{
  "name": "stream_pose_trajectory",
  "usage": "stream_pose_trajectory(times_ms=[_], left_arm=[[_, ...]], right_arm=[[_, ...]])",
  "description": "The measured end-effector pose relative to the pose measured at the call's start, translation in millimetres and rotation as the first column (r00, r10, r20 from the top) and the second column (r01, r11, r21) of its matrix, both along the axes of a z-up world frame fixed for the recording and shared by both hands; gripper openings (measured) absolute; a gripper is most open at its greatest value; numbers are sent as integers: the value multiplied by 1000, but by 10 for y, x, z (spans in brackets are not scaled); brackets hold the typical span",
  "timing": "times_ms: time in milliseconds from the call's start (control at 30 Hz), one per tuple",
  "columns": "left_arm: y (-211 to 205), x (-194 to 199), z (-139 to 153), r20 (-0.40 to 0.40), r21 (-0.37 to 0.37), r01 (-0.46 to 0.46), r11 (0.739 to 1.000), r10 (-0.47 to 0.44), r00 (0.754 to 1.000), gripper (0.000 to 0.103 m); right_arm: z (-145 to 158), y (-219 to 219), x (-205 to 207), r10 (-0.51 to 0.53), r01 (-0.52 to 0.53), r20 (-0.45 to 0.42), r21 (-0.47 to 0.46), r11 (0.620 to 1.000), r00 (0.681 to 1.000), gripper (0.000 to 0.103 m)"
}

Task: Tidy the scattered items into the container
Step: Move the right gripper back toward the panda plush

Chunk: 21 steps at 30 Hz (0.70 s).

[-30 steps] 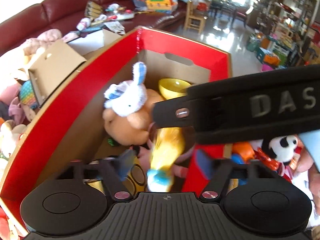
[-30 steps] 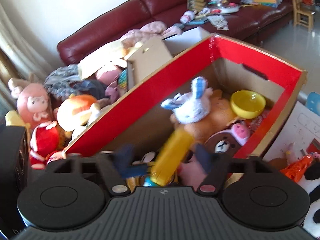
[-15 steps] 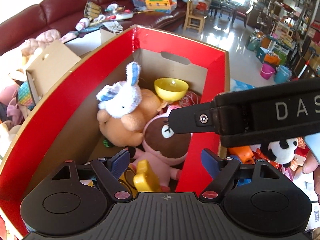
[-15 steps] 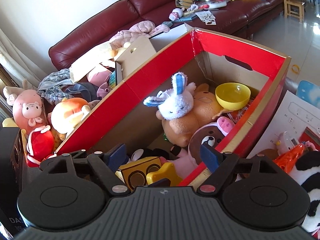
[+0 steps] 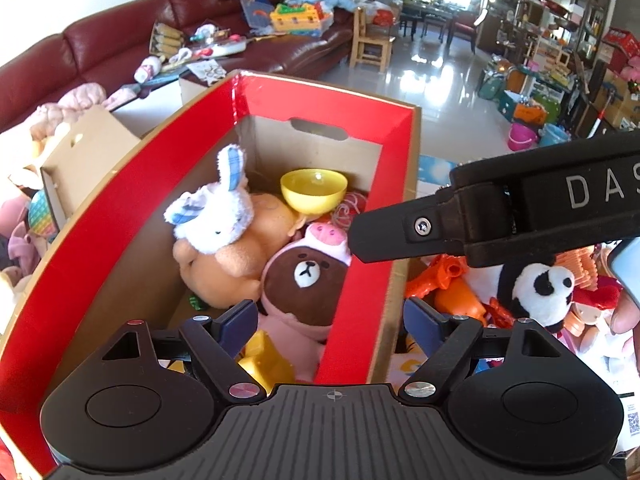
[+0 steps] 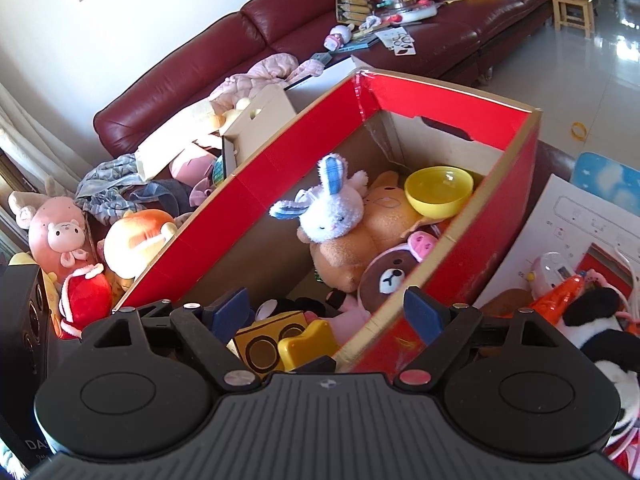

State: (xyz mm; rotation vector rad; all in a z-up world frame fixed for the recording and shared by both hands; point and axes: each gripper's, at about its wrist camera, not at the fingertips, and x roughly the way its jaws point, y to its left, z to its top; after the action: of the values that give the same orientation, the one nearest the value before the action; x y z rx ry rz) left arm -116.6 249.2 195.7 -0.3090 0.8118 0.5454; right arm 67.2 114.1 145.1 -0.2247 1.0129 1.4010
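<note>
Fingers (image 6: 420, 314) of both grippers wide, right opening, empty over box (image 6: 296, 152); panda (image 5: 540, 292) soft, light: pinch body.

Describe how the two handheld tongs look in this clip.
Both tongs are matte black, with a ribbed body, two round discs, silver screws and dark blue pads. The left view shows the right unit's side with grey letters "DAS".

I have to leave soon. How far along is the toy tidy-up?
Partly done: the white bunny, brown bear and yellow bowl already lie in the red box. Both tools are empty. The panda and orange toys beside the box remain.
</note>
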Motion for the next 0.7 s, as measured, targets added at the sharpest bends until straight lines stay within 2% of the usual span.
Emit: stream_pose_trajectory(times_ms=[167,367,533,700], left_arm=[[-126,123,37,19,21,24,999,-25,1000,89],[-284,288,68,43,24,76,997,-77,996,90],[-511,531,-24,10,42,156,987,-157,988,90],[-690,738,-248,-24,8,211,977,-211,977,90]], right_arm=[[82,-180,141,-23,23,14,10,1000,1000,89],[145,-437,454,-107,107,49,4,994,993,91],[67,-691,697,-182,182,39,-7,983,983,91],[-91,-943,863,-234,234,19,-30,972,972,90]])
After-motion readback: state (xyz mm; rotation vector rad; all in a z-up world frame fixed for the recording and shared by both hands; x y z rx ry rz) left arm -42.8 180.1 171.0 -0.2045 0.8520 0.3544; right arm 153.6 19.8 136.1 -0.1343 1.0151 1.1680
